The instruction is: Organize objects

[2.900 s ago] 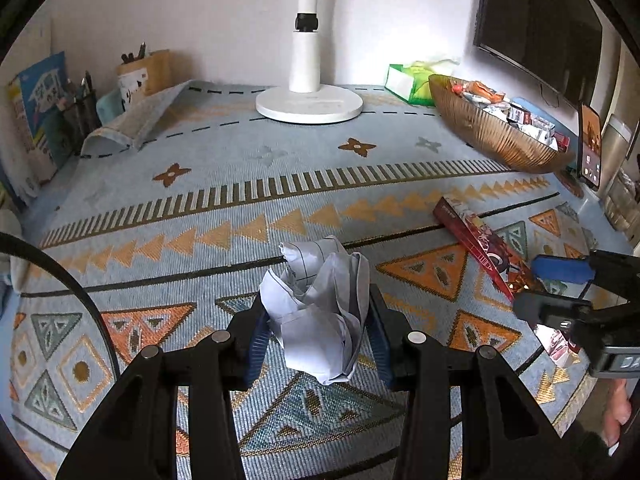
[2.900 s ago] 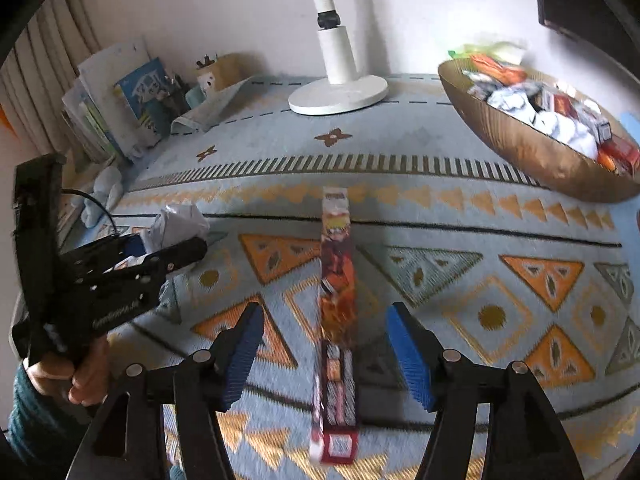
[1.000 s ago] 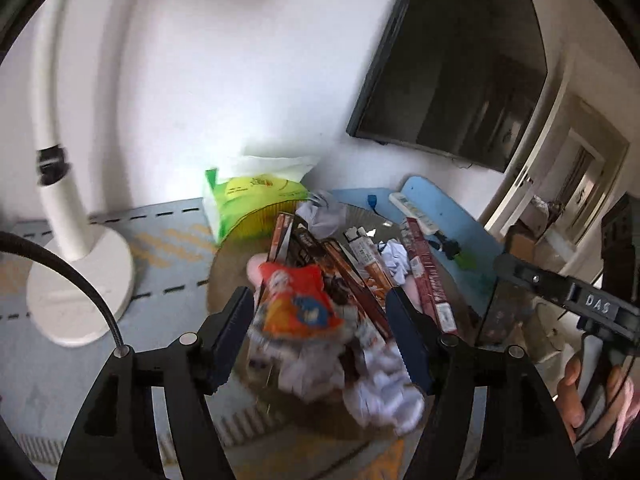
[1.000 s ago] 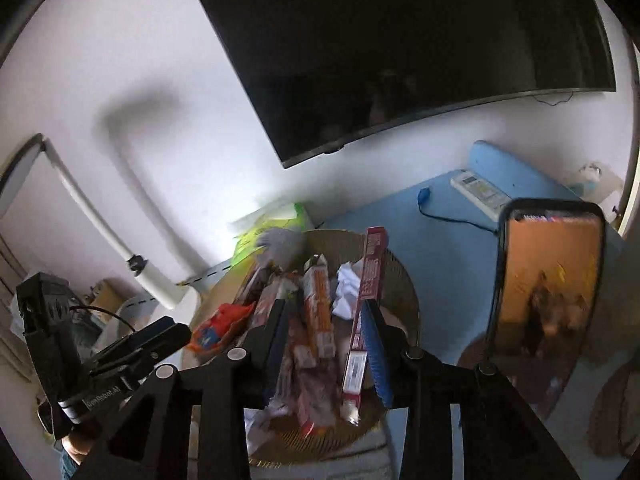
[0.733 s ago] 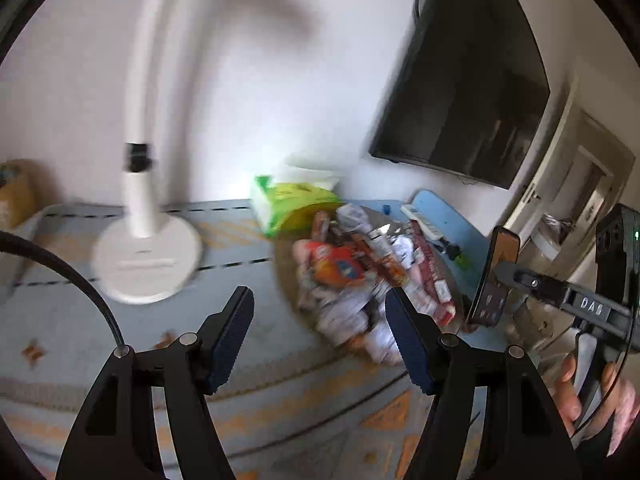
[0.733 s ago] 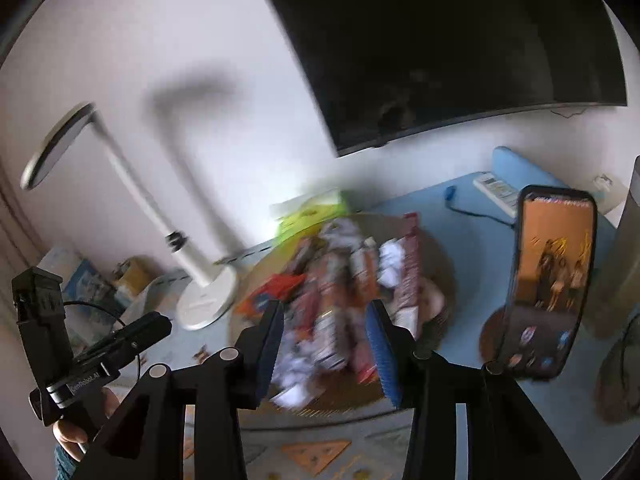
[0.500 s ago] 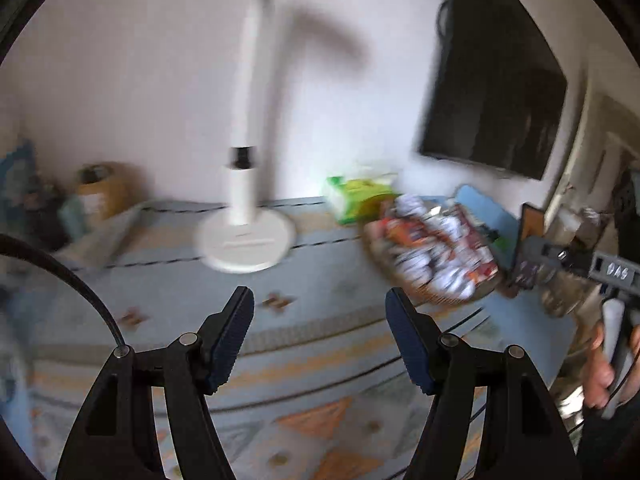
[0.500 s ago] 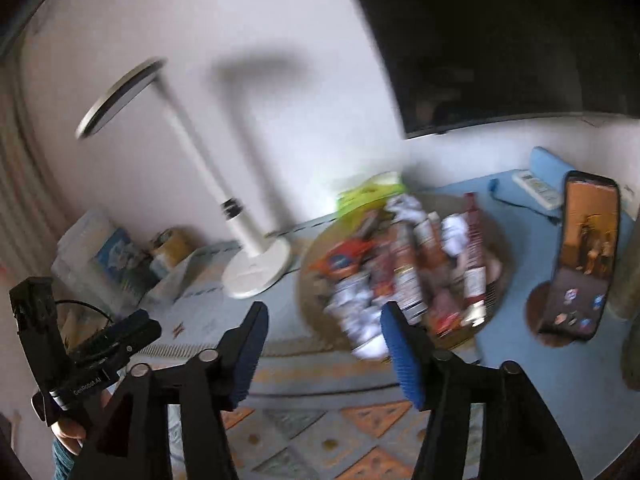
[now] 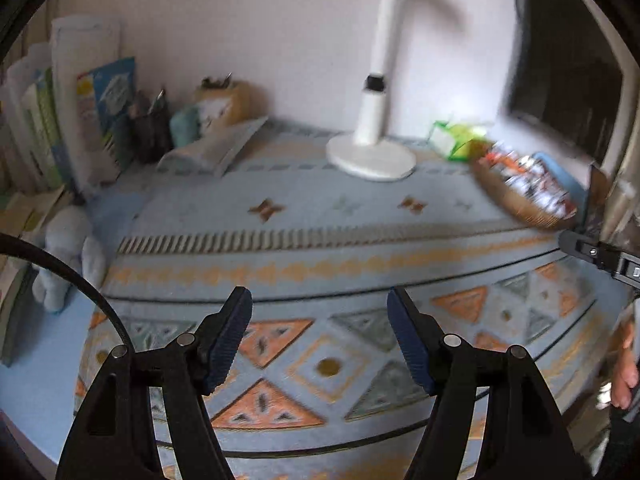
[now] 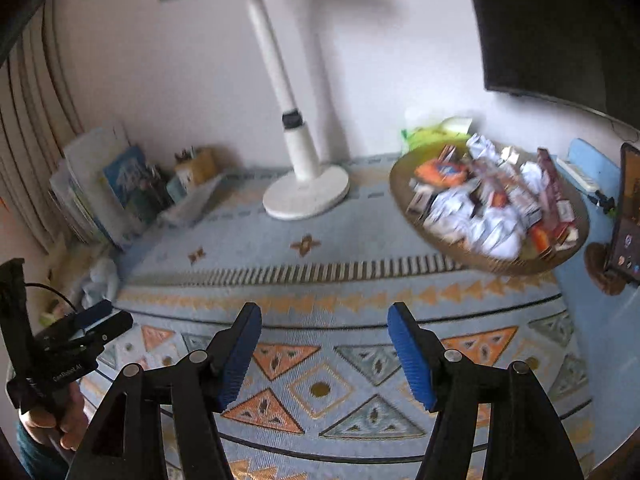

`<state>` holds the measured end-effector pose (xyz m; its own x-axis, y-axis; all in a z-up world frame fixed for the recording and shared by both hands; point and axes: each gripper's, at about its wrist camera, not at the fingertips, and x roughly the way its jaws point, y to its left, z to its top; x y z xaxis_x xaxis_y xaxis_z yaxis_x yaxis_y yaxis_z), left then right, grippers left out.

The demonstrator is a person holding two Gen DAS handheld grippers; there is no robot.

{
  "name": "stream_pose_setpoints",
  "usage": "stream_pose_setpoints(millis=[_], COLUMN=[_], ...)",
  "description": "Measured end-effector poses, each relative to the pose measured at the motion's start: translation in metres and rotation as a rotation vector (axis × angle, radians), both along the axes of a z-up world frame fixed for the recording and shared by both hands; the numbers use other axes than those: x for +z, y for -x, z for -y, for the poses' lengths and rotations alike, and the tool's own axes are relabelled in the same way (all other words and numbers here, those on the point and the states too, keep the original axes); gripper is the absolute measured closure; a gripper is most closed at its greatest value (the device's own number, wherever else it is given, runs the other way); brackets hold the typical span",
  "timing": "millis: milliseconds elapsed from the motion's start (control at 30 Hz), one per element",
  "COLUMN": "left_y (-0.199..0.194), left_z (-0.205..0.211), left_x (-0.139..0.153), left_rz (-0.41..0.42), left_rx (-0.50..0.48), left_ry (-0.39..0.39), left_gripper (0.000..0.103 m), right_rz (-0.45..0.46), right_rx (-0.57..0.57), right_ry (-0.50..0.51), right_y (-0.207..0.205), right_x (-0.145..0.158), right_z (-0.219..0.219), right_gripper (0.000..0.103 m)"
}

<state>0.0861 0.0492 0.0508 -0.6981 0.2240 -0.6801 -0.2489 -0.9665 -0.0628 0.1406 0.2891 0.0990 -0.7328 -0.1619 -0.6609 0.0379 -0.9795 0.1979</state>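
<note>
Left gripper (image 9: 319,334): jaws stand wide apart with nothing between them, only the patterned cloth (image 9: 320,248) below; it hangs over the near part of the tabletop, well short of the lamp.
Right gripper (image 10: 324,346): jaws apart and bare of any load; they have just been opening, and nothing lies between the blue pads (image 10: 408,356).
Basket (image 10: 472,258): a shallow woven bowl to the right of the lamp base (image 10: 306,196), resting on the far right part of the cloth.
Basket contents: crumpled white paper (image 10: 494,236), an orange snack packet (image 10: 440,170), a long dark red box (image 10: 550,188) and other small packets, piled together; in the left wrist view the heap is blurred.
Lamp: white, with a round base on the cloth near the wall and a stem (image 10: 276,68) rising to a flat head.
Green tissue pack (image 10: 434,130): behind the basket, right of the lamp, against the wall.
Books and pen holders (image 9: 100,108): left of the lamp, along the wall.
Soft toy (image 9: 66,252): pale, left of the lamp, at the cloth's left edge.
Phone (image 10: 628,216): upright on a stand, right of the basket, far from the lamp.
Screen (image 10: 560,28): dark, on the wall above the basket.
</note>
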Motion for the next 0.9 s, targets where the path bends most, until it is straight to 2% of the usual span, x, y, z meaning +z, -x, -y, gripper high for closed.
stream_pose_setpoints(millis=[100, 200, 267, 433, 533, 600, 633, 667, 767, 833, 867, 900], left_y=[0.007, 0.021, 0.026, 0.036, 0.038, 0.041, 0.045, 0.046, 0.046, 0.047, 0.047, 0.048], left_z=[0.005, 0.012, 0.016, 0.01, 0.005, 0.009, 0.013, 0.014, 0.014, 0.015, 0.016, 0.017], left_x=[-0.018, -0.037, -0.045, -0.056, -0.057, -0.059, -0.06, -0.061, -0.06, -0.06, -0.061, -0.061], left_rz=[0.041, 0.117, 0.131, 0.129, 0.13, 0.145, 0.168, 0.182, 0.181, 0.185, 0.185, 0.184], left_rx=[0.027, 0.069, 0.106, 0.171, 0.174, 0.209, 0.229, 0.228, 0.217, 0.195, 0.178, 0.159], left_ry=[0.019, -0.003, -0.029, 0.066, 0.089, 0.088, 0.076, 0.072, 0.081, 0.089, 0.092, 0.091], left_gripper=[0.035, 0.035, 0.035, 0.034, 0.026, 0.014, 0.002, 0.0, 0.0, 0.0, 0.0, 0.0], right_rz=[0.034, 0.058, 0.081, 0.15, 0.178, 0.179, 0.184, 0.189, 0.197, 0.203, 0.208, 0.214], right_rx=[-0.001, -0.005, -0.015, -0.029, -0.031, -0.03, -0.028, -0.024, -0.026, -0.054, -0.06, -0.069], right_ry=[-0.035, -0.06, -0.081, -0.121, -0.137, -0.137, -0.143, -0.165, -0.244, -0.256, -0.252, -0.255], right_y=[0.007, 0.017, 0.024, 0.043, 0.05, 0.052, 0.052, 0.053, 0.053, 0.05, 0.049, 0.049], right_x=[-0.021, -0.04, -0.052, -0.078, -0.086, -0.087, -0.087, -0.088, -0.089, -0.089, -0.089, -0.089], right_z=[0.013, 0.019, 0.018, 0.013, 0.01, 0.009, 0.009, 0.011, 0.014, 0.009, 0.004, -0.001], right_gripper=[0.039, 0.039, 0.039, 0.039, 0.039, 0.039, 0.038, 0.036, 0.02, 0.016, 0.012, 0.003])
